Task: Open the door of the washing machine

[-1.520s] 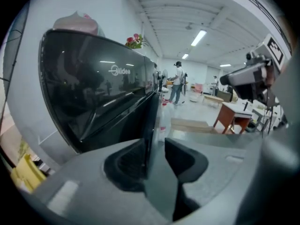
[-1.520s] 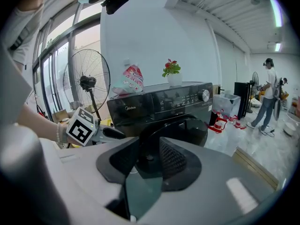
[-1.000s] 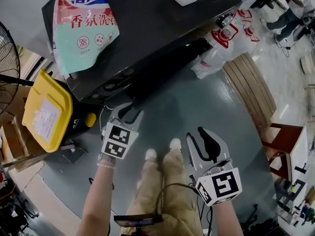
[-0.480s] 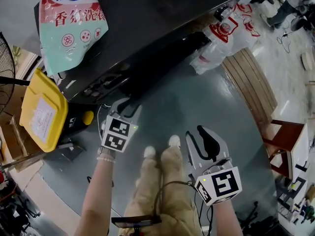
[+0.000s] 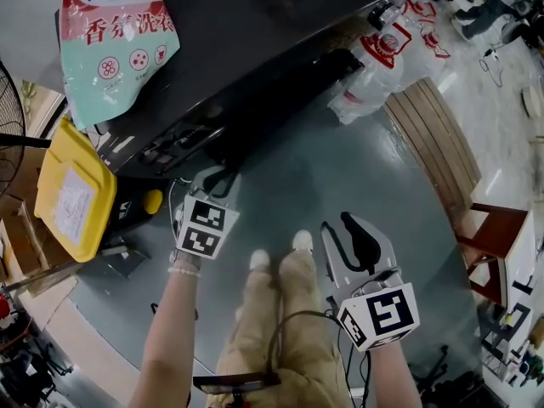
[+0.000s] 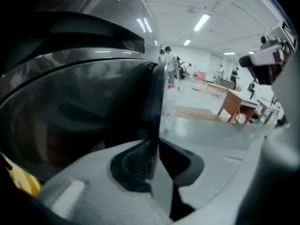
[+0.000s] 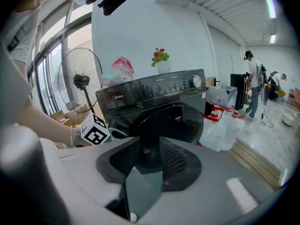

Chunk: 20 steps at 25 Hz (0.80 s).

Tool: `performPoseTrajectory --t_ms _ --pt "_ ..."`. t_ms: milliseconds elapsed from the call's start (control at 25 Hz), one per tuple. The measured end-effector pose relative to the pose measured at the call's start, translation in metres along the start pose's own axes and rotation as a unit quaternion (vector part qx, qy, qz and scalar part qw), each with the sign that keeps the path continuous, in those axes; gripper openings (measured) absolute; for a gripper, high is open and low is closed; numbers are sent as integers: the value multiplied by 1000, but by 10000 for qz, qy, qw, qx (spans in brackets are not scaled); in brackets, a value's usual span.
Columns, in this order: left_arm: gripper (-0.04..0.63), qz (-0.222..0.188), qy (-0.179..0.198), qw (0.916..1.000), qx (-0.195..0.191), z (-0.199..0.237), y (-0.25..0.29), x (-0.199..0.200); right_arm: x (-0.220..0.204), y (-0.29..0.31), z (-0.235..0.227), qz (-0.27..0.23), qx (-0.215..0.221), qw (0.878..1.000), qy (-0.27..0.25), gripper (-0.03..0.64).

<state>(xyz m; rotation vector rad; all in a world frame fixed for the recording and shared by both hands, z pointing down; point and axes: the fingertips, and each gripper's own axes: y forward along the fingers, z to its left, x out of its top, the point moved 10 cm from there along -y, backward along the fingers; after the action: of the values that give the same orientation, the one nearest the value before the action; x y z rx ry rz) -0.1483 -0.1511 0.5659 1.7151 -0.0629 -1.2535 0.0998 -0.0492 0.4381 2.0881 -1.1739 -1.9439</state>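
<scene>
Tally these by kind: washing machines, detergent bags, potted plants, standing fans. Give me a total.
washing machine: 1
detergent bag: 1
potted plant: 1
standing fan: 1
Total: 4

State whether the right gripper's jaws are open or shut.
Open: the right gripper view shows the right gripper with pads apart, nothing between them; the washing machine lies beyond.
</scene>
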Motion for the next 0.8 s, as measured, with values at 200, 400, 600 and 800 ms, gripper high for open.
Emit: performPoseTrajectory --t_ms 200,400,600,800 --pt "44 22 54 10000 56 -4 -1 1 -1 1 1 8 30 10000 -18 118" --pt "43 53 54 9999 72 -6 -1 1 -3 2 3 20 49 10000 -12 118" --pt "41 68 -34 9999 87 -9 0 -2 -7 1 3 75 55 10000 -4 118" --pt "40 105 22 9999 -49 -18 -1 -2 -8 1 2 69 60 10000 23 118"
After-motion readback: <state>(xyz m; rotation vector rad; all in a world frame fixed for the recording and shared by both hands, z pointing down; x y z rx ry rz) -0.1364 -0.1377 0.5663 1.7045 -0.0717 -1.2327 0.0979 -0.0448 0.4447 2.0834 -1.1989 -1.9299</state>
